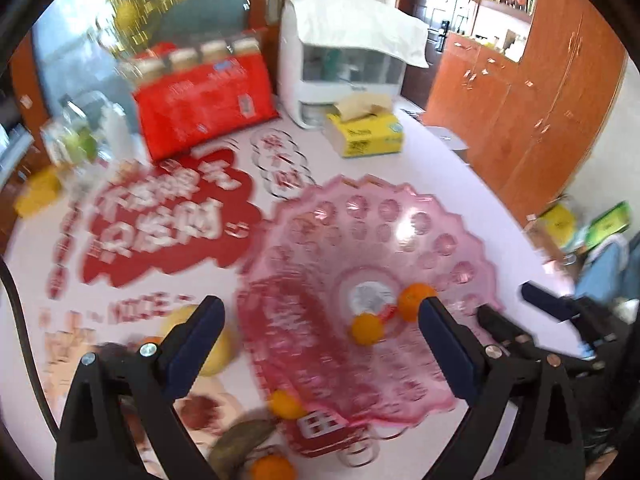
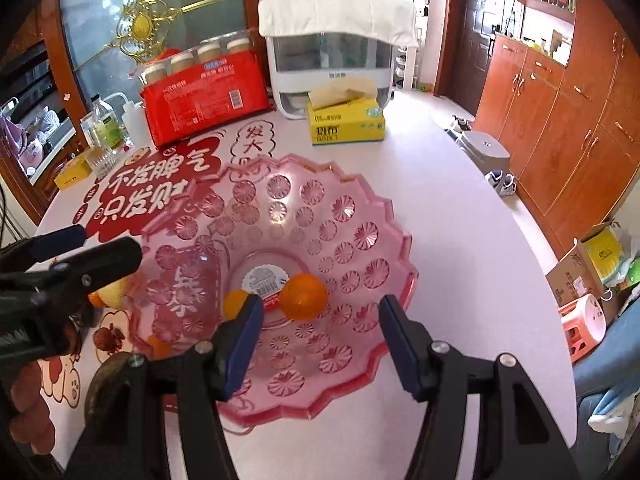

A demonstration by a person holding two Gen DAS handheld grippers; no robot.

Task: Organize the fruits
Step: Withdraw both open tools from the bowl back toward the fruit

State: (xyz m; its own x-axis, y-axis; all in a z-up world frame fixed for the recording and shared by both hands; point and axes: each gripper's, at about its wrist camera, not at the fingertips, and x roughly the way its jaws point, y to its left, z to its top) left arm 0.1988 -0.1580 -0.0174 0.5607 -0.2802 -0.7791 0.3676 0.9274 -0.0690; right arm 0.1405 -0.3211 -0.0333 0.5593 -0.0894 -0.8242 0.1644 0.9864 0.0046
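Left wrist view
- Left gripper (image 1: pixel 320 334): its jaws are spread wide and nothing is seen between the blue pads; the pink bowl lies below the gap.
- Pink bowl (image 1: pixel 400 216): a scalloped, see-through pink fruit bowl is seen on the white table (image 1: pixel 432 152), blurred in this view.
- Large orange (image 1: pixel 414 300): it is seen in the bowl's centre, just beside the right-hand pad.
- Small orange (image 1: pixel 366 329): it is seen in the bowl's centre, close beside the large orange.
- Fruit outside the bowl: a yellow fruit (image 1: pixel 218 354) is partly hidden behind the left-hand finger; one more orange (image 1: pixel 285 404) lies at the bowl's near rim, another (image 1: pixel 272 468) at the bottom edge beside a brownish fruit (image 1: pixel 240 438) that is too blurred to name.
- Right gripper (image 1: pixel 506 306): it is seen at the right edge, over the bowl's far side.
- Background: a red pack (image 1: pixel 204 108), a yellow tissue box (image 1: pixel 366 134) and a white appliance (image 1: pixel 340 64) stand at the back of the table.

Right wrist view
- Right gripper (image 2: pixel 318 318): its jaws are parted about halfway, with nothing pressed between the pads.
- Pink bowl (image 2: pixel 360 216): it is seen sharply, lying under the gripper.
- Large orange (image 2: pixel 303 296): it rests by the label in the bowl's centre, beyond the gap between the pads and untouched.
- Small orange (image 2: pixel 235 303): it is partly covered by the left-hand pad.
- Left gripper (image 2: pixel 104 242): it is seen at the left edge, above the bowl's rim.
- Yellow fruit (image 2: pixel 112 292): it lies outside the bowl, below the left gripper.
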